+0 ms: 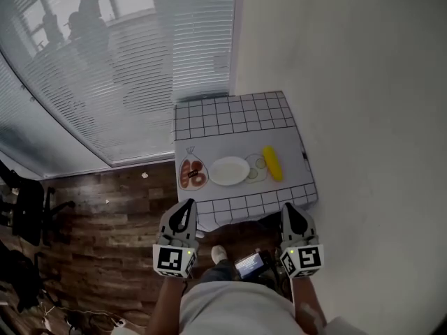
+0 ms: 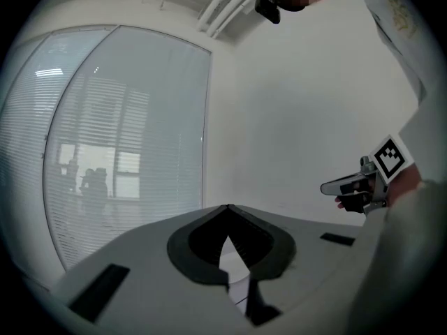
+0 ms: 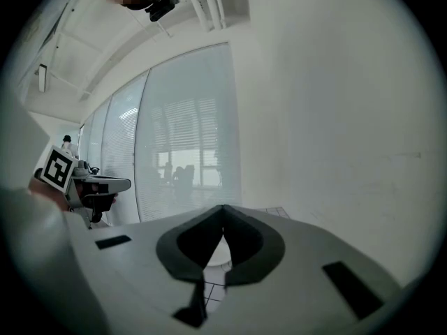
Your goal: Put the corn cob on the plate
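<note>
The corn cob (image 1: 272,162) is lying on the counter (image 1: 237,117), near the white plate (image 1: 229,171) on its right, with pale slices (image 1: 256,167) sitting between them. The left gripper (image 1: 189,204) and right gripper (image 1: 287,206) are hovering short of the counter's near edge, both with jaws pressed together and holding nothing

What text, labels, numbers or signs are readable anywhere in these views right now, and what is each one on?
No words or numbers can be read in any view.
Cubes on the left gripper and right gripper: black-and-white square markers, patterns only, no letters.
Small dark label on the red item left of the plate: too small to read.
The lit screen near the person's feet: too blurred to read.
</note>
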`<state>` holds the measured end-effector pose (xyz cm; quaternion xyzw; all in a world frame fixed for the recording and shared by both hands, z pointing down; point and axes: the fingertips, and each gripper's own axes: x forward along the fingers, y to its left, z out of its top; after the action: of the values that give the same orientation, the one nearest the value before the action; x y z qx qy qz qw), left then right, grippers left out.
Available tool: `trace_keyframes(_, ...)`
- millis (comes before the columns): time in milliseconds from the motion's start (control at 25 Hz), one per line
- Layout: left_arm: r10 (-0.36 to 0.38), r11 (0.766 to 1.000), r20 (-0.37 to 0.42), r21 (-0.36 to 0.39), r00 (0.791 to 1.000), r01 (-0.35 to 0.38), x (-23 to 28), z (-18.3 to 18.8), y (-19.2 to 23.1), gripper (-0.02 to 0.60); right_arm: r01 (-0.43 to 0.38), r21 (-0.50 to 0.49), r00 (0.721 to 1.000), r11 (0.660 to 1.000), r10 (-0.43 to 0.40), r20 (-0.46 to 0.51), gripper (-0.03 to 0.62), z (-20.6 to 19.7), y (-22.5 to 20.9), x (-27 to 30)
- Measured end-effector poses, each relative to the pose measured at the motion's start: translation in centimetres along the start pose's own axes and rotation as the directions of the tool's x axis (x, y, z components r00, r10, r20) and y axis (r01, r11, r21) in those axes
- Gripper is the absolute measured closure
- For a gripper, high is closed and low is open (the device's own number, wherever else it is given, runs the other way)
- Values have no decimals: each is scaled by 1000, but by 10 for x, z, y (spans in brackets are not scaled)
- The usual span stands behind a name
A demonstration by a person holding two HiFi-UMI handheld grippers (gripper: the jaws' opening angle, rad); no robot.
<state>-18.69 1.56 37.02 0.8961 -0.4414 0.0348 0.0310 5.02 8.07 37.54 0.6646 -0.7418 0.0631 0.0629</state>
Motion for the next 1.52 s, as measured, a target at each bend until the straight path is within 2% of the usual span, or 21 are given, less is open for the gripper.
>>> trace_keyframes(280, -44, 999, 8, 23, 999, 44, 24, -1, 10, 574, 25, 8, 999, 1000, -24, -40, 588, -10, -8, 14)
trace_keyframes(720, -58, 996, -15, 64, 998, 59, 76, -6, 21, 574, 63, 16, 995, 998, -61, -73, 586, -25, -35, 40)
trace_keyframes(920, -109, 990, -32, 88, 993, 112, 104, -9, 11, 574, 87, 23, 993, 996, -84, -87, 586, -29, -54, 48)
trace_keyframes(1160, -208, 963, -96, 153, 973, 221, 136, -20, -15, 574, 135, 47, 986, 990, -130, -102, 586, -40, -72, 56)
trace_keyframes(1400, -291, 911, -145, 261, 946, 320, 172, -18, -41, 574, 175, 62, 978, 983, -166, -125, 586, -54, -86, 61)
trace_keyframes(1520, -318, 886, -189, 291, 929, 362, 187, -22, -52, 574, 193, 68, 973, 979, -182, -141, 586, -60, -95, 62)
